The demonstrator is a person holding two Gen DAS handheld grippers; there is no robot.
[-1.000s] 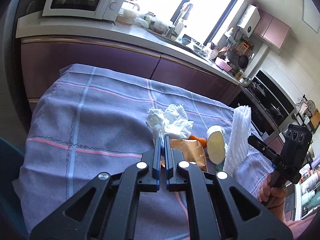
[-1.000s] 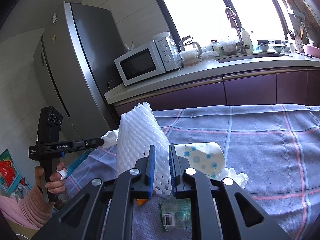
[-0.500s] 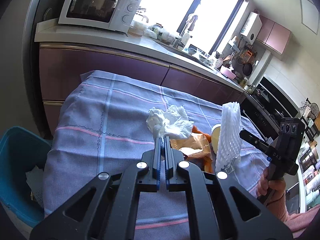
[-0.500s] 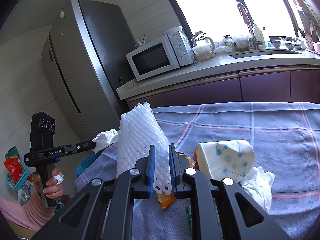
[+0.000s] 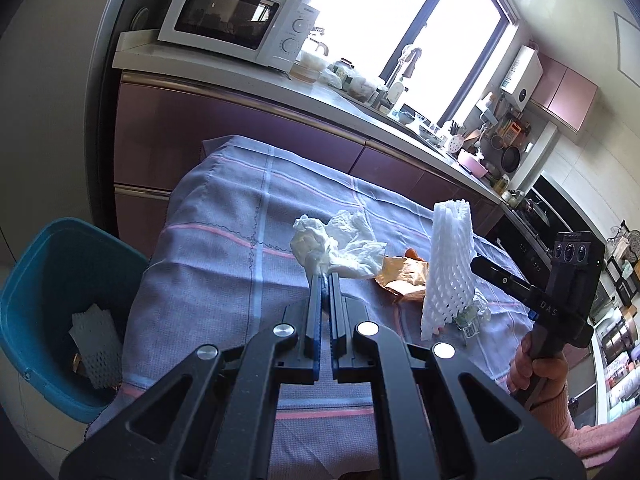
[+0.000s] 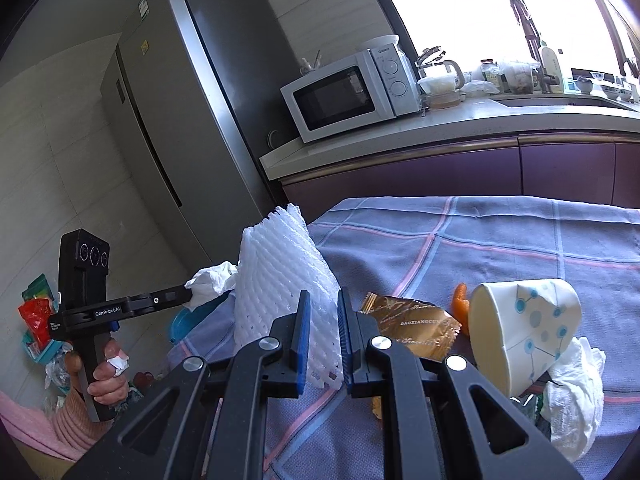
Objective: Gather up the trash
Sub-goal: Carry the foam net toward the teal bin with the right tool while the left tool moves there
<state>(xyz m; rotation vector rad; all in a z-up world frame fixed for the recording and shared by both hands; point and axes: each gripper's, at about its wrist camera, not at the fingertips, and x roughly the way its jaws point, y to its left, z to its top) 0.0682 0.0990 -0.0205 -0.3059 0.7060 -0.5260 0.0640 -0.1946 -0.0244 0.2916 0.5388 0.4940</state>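
Above the worktop [image 5: 224, 248], two pieces of trash are held up.
The left gripper [image 5: 324, 280] pinches a tissue [image 5: 336, 246]; the right gripper [image 6: 322, 302] squeezes a foam net [image 6: 280, 276] standing upright, bottom hidden.

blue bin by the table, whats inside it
The blue bin holds a piece of white foam netting and a small brownish scrap beside it. The tablecloth edge and the bin's near wall hide the rest of its bottom.
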